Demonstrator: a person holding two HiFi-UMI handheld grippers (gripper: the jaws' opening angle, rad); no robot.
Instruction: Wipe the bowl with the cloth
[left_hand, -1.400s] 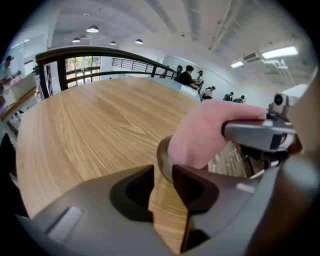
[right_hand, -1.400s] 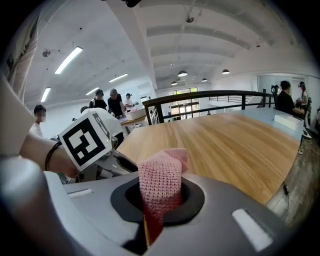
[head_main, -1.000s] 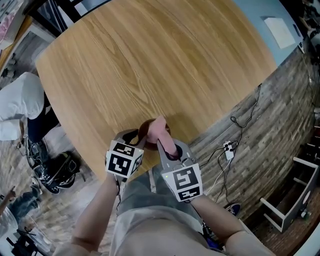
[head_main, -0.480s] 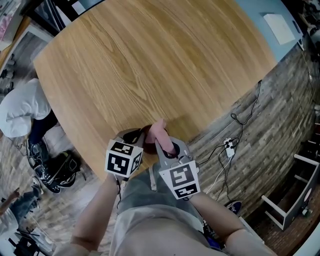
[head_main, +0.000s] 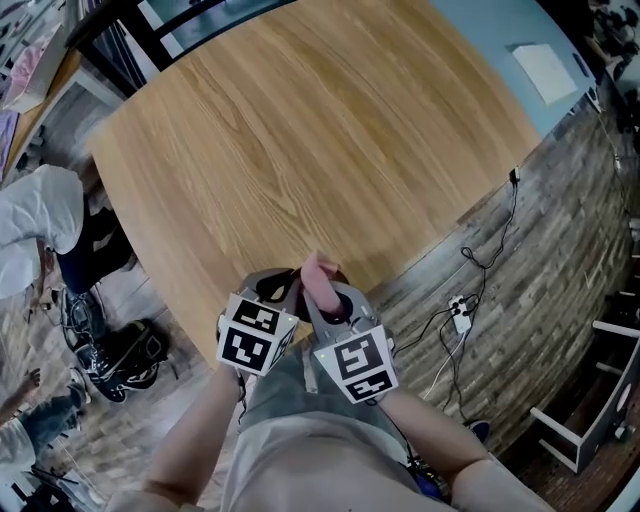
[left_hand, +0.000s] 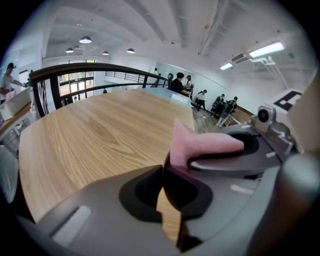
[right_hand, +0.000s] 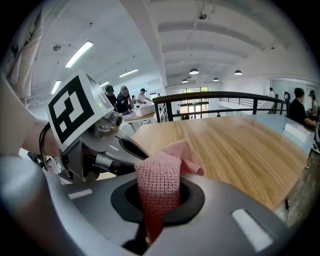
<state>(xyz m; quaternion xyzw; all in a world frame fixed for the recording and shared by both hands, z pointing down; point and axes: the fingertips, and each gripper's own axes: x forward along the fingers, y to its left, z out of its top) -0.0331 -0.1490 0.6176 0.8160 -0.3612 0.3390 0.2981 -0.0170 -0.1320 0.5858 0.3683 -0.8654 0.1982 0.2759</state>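
Observation:
At the near edge of the round wooden table (head_main: 300, 130) both grippers are close together. My right gripper (head_main: 326, 300) is shut on a pink knitted cloth (head_main: 318, 273), which sticks up between its jaws (right_hand: 159, 180) and shows as a pink fold (left_hand: 200, 145) in the left gripper view. My left gripper (head_main: 279, 287) is just left of it, its jaws pressed together (left_hand: 162, 182). A thin dark brown bowl (left_hand: 186, 186) is caught by its rim in them. Most of the bowl (head_main: 291, 282) is hidden by the grippers.
A person in white (head_main: 40, 215) stands at the left by a dark bag (head_main: 125, 350) on the floor. Cables and a power strip (head_main: 460, 318) lie on the wooden floor at the right. A white sheet (head_main: 545, 70) lies at the far right. A black railing (right_hand: 215, 97) runs behind the table.
Both grippers, with the cloth, have drawn slightly nearer to me at the table's edge. The brown bowl between them shows less than before.

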